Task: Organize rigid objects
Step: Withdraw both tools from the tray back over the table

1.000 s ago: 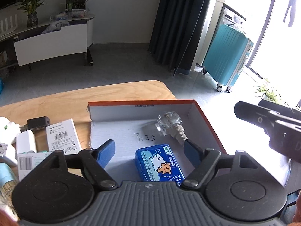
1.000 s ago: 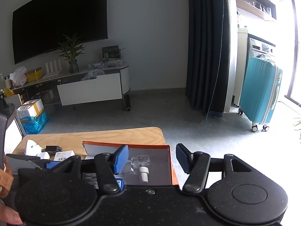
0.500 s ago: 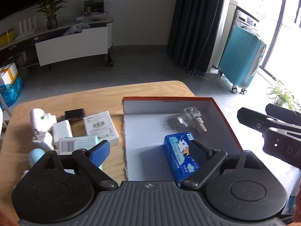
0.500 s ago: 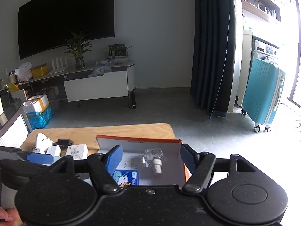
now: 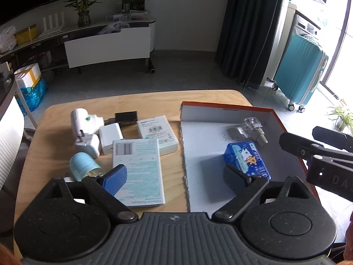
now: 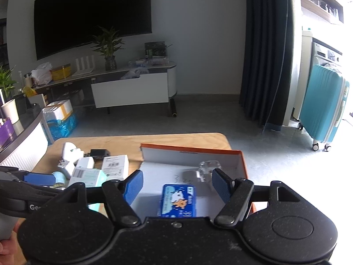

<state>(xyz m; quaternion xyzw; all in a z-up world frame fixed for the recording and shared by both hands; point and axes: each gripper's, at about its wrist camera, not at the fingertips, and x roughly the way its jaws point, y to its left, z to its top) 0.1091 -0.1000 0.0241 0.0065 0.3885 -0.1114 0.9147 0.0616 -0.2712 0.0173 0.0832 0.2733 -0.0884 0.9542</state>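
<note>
An orange-rimmed cardboard box [image 5: 225,108] with a white floor holds a blue cartoon-printed case [image 5: 245,156] and a clear capped vial [image 5: 253,125]. My left gripper [image 5: 174,176] hovers over the box's left wall. Its jaws are opening and nothing is between them. The right fingertip is near the blue case and the left one is over a white teal-printed carton [image 5: 136,165]. My right gripper [image 6: 177,184] is open above the blue case [image 6: 178,201], holding nothing. It also shows in the left wrist view as the right gripper [image 5: 320,152].
Left of the box, on the wooden table [image 5: 198,96], lie a small white carton [image 5: 156,130], a white charger [image 5: 110,135], white plug adapters [image 5: 86,119], a pale blue capped bottle [image 5: 81,163] and a black block [image 5: 126,117]. A teal suitcase [image 5: 300,72] stands beyond.
My left gripper has drawn back and to the left, away from the blue case, and its jaws have widened. The right gripper's jaws have widened too. Both items stay in the box.
</note>
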